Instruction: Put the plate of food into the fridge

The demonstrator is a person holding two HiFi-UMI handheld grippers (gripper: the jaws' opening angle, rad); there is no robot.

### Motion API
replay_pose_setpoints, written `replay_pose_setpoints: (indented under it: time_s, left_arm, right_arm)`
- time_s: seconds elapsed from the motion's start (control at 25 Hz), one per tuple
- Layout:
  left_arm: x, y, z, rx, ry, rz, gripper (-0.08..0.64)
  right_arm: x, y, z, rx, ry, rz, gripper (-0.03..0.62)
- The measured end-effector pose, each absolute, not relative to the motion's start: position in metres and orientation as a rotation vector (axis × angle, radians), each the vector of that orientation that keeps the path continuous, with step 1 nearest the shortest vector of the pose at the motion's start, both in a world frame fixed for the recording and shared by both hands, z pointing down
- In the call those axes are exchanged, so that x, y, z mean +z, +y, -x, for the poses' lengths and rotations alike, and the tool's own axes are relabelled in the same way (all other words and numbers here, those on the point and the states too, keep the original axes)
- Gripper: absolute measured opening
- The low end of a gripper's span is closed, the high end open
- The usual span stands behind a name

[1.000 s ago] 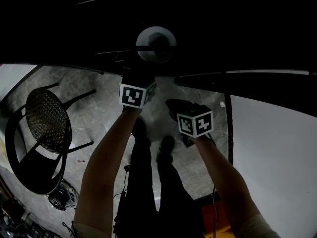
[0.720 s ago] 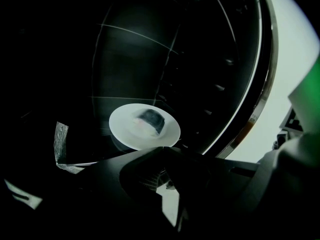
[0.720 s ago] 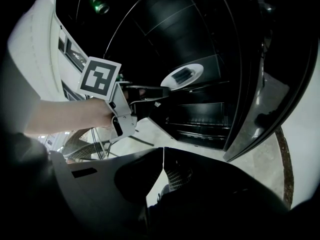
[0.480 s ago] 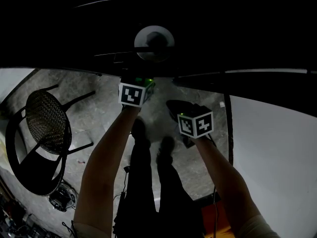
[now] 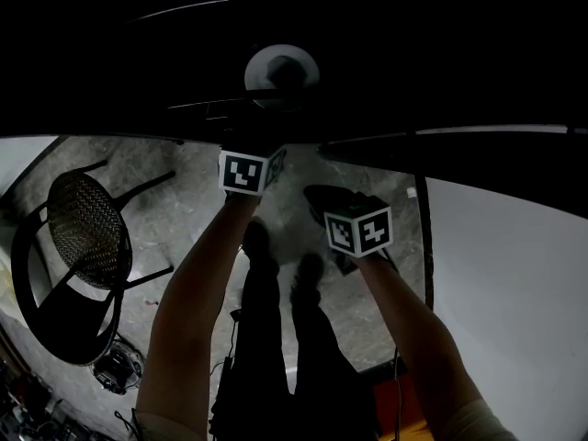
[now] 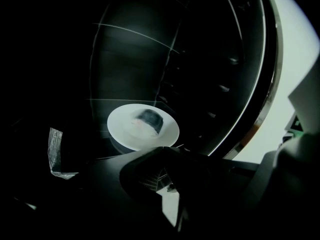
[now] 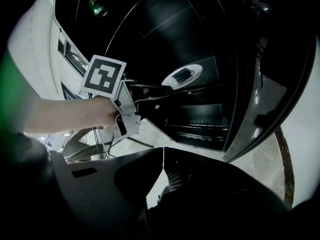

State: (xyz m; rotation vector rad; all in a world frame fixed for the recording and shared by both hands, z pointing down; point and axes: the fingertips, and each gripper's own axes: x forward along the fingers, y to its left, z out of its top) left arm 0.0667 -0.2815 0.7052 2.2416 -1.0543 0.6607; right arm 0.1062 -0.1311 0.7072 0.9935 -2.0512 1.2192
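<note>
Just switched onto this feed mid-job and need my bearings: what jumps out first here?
A white plate carrying a dark piece of food glows against the black interior of the open fridge. The left tool is shut on the plate's near rim. The right tool hangs shut and empty, outside the fridge.

Head view: left gripper (image 6: 162, 150) and plate (image 5: 282, 74) shifted slightly up and left, deeper into the fridge (image 7: 200, 119). Right gripper (image 7: 162, 156) edged left. The green lights seen on both grippers 0.5 s ago are now off.
</note>
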Motion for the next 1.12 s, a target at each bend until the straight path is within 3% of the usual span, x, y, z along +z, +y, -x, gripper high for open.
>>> replay_pose_setpoints:
  time_s: [1.12]
  left_arm:
    - [0.712,-0.291,-0.076,0.717,-1.071,-2.263,0.011]
  right_arm:
    - [0.708,-0.13,-0.111,1.229,-2.033,-1.023,0.023]
